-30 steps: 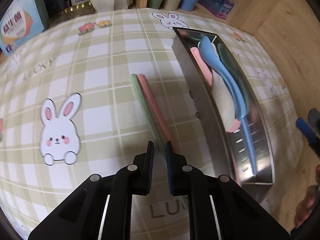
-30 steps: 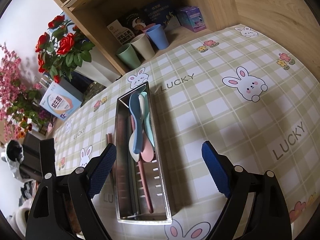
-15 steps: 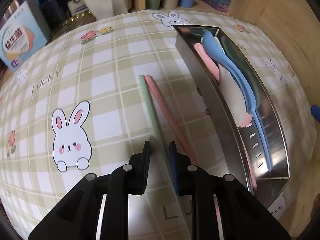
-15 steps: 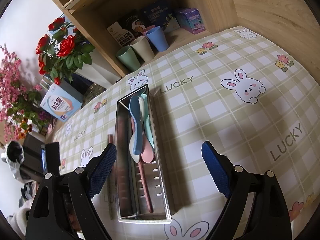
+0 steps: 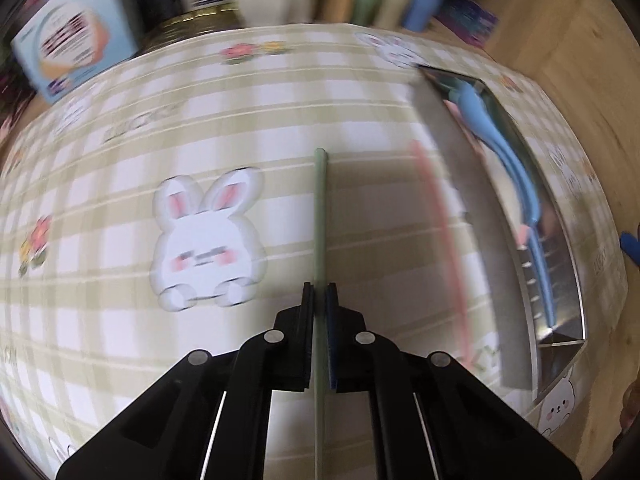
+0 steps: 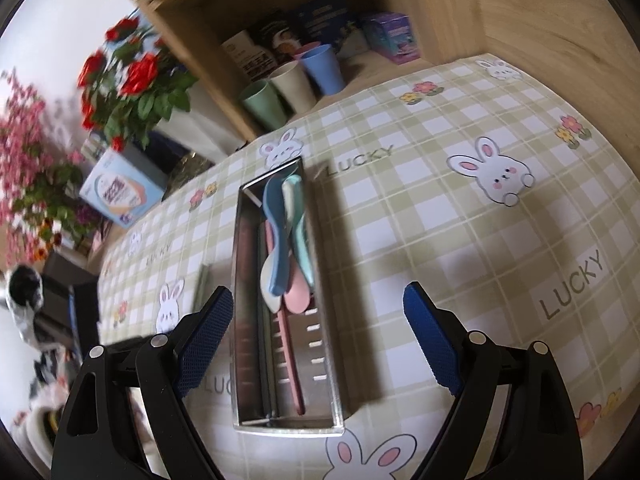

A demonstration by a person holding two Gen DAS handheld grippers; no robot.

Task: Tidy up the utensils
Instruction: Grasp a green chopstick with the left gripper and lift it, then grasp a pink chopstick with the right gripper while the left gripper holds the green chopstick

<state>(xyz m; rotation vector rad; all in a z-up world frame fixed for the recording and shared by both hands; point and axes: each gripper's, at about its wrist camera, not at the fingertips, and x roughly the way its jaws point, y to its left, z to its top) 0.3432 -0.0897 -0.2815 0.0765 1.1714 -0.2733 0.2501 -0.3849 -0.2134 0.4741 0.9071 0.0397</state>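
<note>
My left gripper is shut on a green chopstick, held above the checked tablecloth and pointing away from me. A pink chopstick lies on the cloth beside the steel utensil tray. In the right wrist view the tray holds blue, pink, white and mint spoons and chopsticks. My right gripper is open and empty, hovering over the tray's near end. The green chopstick shows left of the tray.
Green, beige and blue cups stand in a wooden shelf at the back with boxes. A blue-white box and flowers stand at the left. A wooden wall borders the right.
My left gripper closed on the green chopstick and lifted it off the cloth, away from the pink one. The right gripper stayed open over the tray.
</note>
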